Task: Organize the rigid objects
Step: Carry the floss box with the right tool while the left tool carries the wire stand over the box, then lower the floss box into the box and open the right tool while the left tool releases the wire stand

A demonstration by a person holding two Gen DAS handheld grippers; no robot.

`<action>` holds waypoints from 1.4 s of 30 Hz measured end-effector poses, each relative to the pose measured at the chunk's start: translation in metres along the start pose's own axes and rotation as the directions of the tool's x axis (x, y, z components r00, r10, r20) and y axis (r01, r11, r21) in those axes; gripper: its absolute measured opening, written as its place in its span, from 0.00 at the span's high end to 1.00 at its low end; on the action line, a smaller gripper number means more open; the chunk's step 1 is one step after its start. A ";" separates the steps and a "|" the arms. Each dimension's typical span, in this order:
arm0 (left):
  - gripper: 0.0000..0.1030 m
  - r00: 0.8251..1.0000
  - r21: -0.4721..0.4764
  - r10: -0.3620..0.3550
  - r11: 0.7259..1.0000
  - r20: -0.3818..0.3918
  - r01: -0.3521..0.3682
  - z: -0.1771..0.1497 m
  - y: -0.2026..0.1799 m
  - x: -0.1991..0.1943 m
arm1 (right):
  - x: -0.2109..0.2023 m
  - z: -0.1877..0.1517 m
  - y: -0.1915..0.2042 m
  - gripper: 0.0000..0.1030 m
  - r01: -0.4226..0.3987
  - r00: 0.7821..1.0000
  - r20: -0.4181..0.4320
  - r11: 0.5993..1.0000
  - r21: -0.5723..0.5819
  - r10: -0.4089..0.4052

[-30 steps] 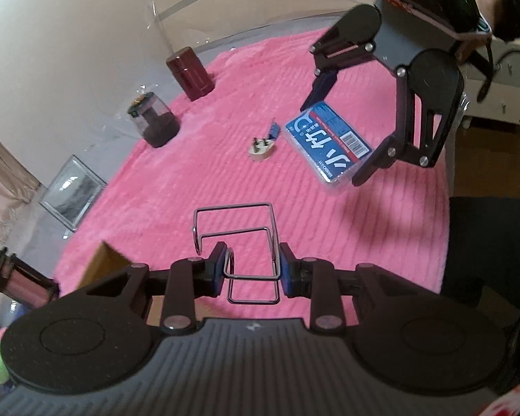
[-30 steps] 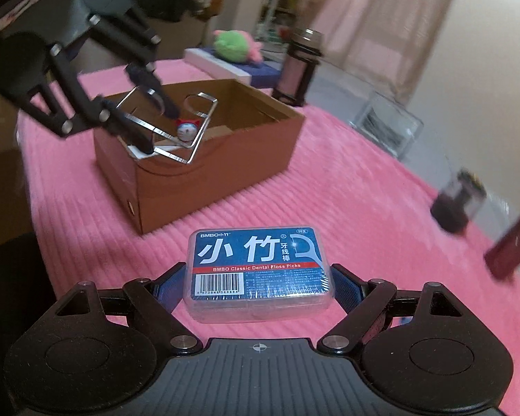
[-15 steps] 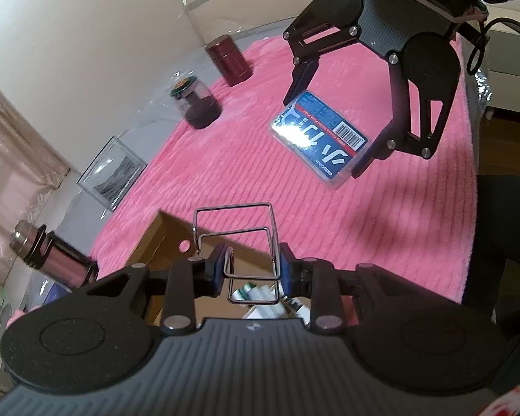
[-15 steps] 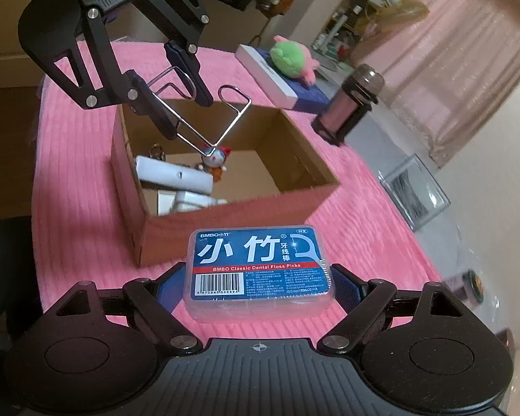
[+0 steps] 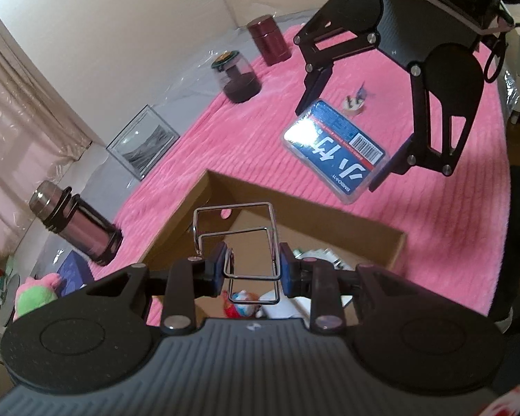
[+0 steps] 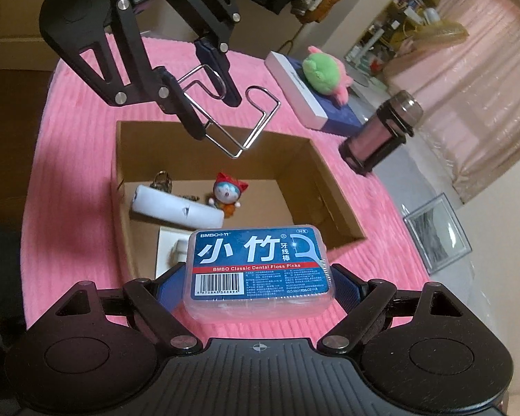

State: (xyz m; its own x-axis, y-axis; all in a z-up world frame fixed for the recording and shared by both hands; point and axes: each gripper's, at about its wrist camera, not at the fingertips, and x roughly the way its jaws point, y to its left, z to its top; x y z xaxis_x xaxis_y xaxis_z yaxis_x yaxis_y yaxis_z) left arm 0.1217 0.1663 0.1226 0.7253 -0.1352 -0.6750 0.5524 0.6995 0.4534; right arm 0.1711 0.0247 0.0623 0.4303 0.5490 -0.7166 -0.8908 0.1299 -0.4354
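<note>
My left gripper [image 5: 252, 270] is shut on a bent wire holder [image 5: 239, 228] and holds it above the open cardboard box [image 5: 197, 208]. My right gripper [image 6: 260, 277] is shut on a blue dental floss pick case [image 6: 258, 267], held in the air over the near edge of the box [image 6: 332, 197]. In the right wrist view the left gripper [image 6: 208, 104] hangs over the box's far side with the wire holder [image 6: 232, 118]. In the left wrist view the right gripper [image 5: 346, 152] holds the case [image 5: 336, 152] beyond the box. Inside lie a white tube [image 6: 176, 209], a small doll [image 6: 227, 192] and a keychain [image 6: 161, 180].
The box sits on a pink ribbed cloth [image 5: 433, 215]. On it stand a dark red jar [image 5: 268, 40], a dark glass jar [image 5: 237, 76], a small plug [image 5: 355, 102] and a thermos [image 5: 76, 222]. A picture frame [image 5: 144, 142], a book and a plush toy [image 6: 324, 76] lie off to the side.
Both grippers have moved with their loads towards the box and now hang over it. The box's inside has come into view. Neither grip has changed.
</note>
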 end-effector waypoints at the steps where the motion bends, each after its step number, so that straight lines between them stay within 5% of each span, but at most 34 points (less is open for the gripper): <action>1: 0.75 1.000 0.000 0.000 1.000 -0.006 0.000 -0.003 0.005 0.003 | 0.005 0.004 -0.002 0.19 -0.003 1.000 0.000 1.000 -0.004 0.003; 9: 0.75 0.999 0.000 -0.006 1.000 -0.050 0.006 -0.020 0.038 0.040 | 0.048 0.035 -0.031 0.19 -0.006 1.000 -0.005 1.000 -0.008 0.006; 20: 0.75 0.992 -0.011 -0.069 0.998 -0.106 0.068 -0.024 0.076 0.116 | 0.142 0.051 -0.071 0.19 -0.053 0.992 -0.116 0.999 -0.009 0.052; 42: 0.75 0.951 -0.045 -0.201 0.980 -0.235 0.195 -0.042 0.099 0.228 | 0.243 0.042 -0.092 0.19 -0.174 0.937 -0.305 0.985 0.014 0.170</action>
State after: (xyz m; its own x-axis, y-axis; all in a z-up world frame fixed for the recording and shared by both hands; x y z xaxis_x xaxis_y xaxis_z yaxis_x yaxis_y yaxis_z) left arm 0.3244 0.2344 -0.0109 0.4825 -0.1040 -0.8697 0.6645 0.6904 0.2861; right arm 0.3512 0.1807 -0.0489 0.2963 0.2847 -0.9117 -0.9540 0.0435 -0.2965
